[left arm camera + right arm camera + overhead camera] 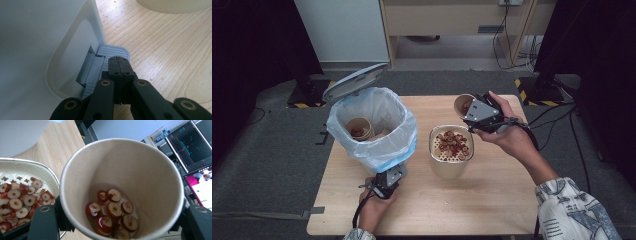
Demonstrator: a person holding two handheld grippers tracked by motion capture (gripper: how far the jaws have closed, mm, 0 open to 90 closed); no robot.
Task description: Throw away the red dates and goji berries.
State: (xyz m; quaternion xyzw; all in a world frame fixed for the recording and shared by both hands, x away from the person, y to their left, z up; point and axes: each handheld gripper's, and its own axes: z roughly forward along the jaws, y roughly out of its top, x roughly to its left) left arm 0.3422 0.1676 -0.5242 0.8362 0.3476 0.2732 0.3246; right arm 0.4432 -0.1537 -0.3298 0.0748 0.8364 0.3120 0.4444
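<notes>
While the person's two hands reach in from the near edge of the counter [492,210], everything here is placed against the strainer bowl [451,155] at its middle.

Left claw [119,65]: nearest of all, near-left of the strainer bowl; its jaws are pressed together with nothing between them, the tips resting on the grey foot pedal [113,51] of the bin.

Bin [372,127]: just left of the strainer bowl, white, lined with a pale plastic bag, its lid [353,80] tipped up at the far side; a paper cup [360,128] with a few red slices lies inside it.

Strainer bowl: cream, perforated, heaped with sliced red dates [453,143].

Right claw [473,116]: just beyond the strainer bowl's far-right rim, clamped across the wall of a second paper cup [122,187].

Second paper cup: held above the counter at the strainer bowl's far edge, tilted toward it, with date slices [112,216] pooled at the bottom in some liquid.

Floor [272,150]: grey carpet beyond and around the counter.
</notes>
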